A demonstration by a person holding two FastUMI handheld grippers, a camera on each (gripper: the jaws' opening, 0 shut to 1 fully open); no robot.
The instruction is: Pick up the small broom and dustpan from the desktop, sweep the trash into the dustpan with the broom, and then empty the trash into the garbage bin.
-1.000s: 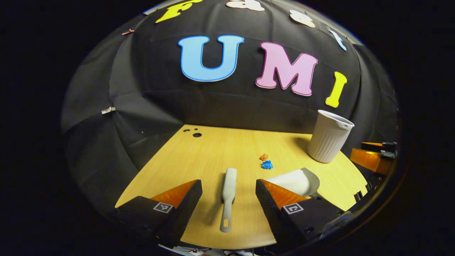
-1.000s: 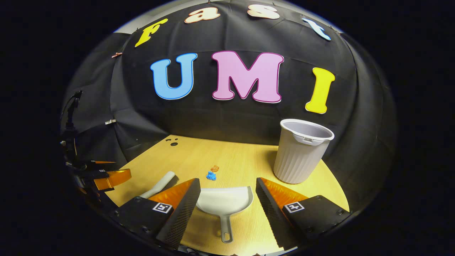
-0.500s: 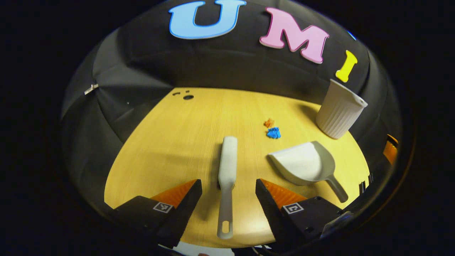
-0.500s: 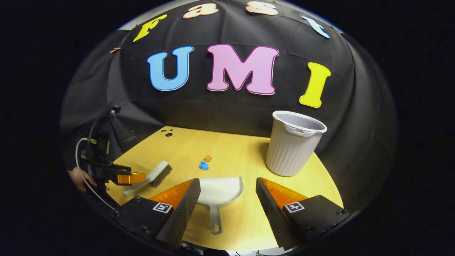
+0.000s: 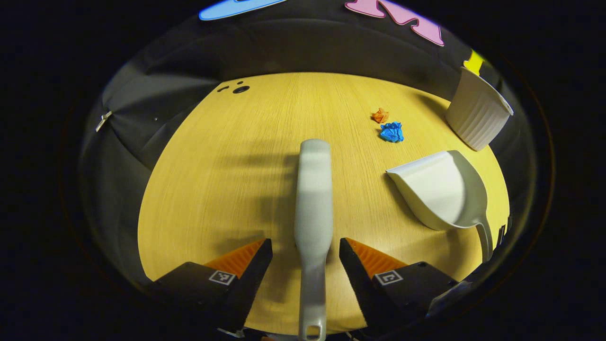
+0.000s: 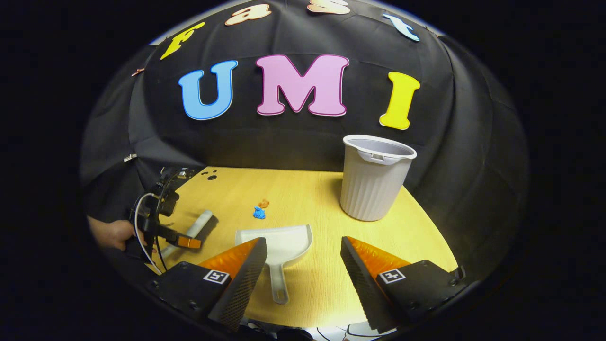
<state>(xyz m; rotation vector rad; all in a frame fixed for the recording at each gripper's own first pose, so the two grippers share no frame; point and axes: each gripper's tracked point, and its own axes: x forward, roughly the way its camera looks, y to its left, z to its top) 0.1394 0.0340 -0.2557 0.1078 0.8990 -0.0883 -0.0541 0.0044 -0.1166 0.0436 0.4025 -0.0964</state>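
- Wedge-shaped fingers [image 5: 236,265] with ridged inner faces
- Square black-and-white markers [image 6: 217,276] on dark finger bases
- White cable [image 6: 140,227] looping from left gripper [image 6: 182,240]

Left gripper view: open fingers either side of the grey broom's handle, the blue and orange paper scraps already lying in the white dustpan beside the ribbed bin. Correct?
Not quite. The blue paper scrap and orange paper scrap lie on the bare wooden desktop, beyond the white dustpan, which is empty, as the left gripper view shows. The rest holds: left gripper open astride the grey broom, white ribbed bin nearby.
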